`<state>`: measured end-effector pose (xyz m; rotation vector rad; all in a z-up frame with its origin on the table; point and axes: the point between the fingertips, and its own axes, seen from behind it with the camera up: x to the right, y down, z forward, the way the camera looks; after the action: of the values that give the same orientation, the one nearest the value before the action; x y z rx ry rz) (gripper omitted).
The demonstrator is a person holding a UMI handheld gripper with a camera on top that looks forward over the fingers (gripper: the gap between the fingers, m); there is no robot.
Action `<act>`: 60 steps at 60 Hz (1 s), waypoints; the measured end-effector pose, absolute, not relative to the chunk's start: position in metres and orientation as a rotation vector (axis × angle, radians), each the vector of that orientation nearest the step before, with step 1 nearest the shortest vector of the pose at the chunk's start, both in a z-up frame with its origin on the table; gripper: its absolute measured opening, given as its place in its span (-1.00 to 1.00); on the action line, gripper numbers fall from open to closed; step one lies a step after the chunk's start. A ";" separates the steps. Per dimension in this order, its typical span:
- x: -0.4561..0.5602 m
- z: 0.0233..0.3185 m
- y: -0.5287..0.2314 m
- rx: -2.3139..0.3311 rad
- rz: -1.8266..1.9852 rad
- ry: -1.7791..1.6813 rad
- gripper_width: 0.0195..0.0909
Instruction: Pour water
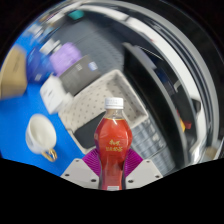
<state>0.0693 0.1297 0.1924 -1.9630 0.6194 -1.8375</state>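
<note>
Here the gripper (112, 168) is closed on a bottle (112, 143), its 2 fingers pressing the lower body from either side, with a purple pad (93, 160) showing against the bottle's left flank. The bottle is clear plastic with a white cap (114, 103) screwed on and a red label around its middle; the liquid inside looks red and fills it up to the shoulder. It stands upright between the fingers, long axis vertical, cap pointing up and away from the gripper. Beyond and to the left, a white cup (41, 134) rests on a blue surface (20, 115), its handle turned toward the fingers; what it contains cannot be made out. Just behind the bottle sits a pale mesh basket (88, 97), and a small white box (53, 94) lies beside it on the blue surface.
</note>
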 end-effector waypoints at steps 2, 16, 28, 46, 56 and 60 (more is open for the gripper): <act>0.071 0.191 0.130 -1.887 -1.731 0.729 -0.81; 0.076 0.156 0.104 -1.502 -1.259 1.131 -0.81; 0.083 0.127 0.091 -1.427 -1.193 1.156 -0.81; 0.082 0.109 0.084 -1.358 -1.140 1.200 -0.70; 0.081 0.108 0.079 -1.333 -1.107 1.239 -0.23; 0.077 0.104 0.079 -1.341 -1.075 1.272 0.25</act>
<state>0.0772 0.0793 0.1042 -1.3410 1.2716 -1.0750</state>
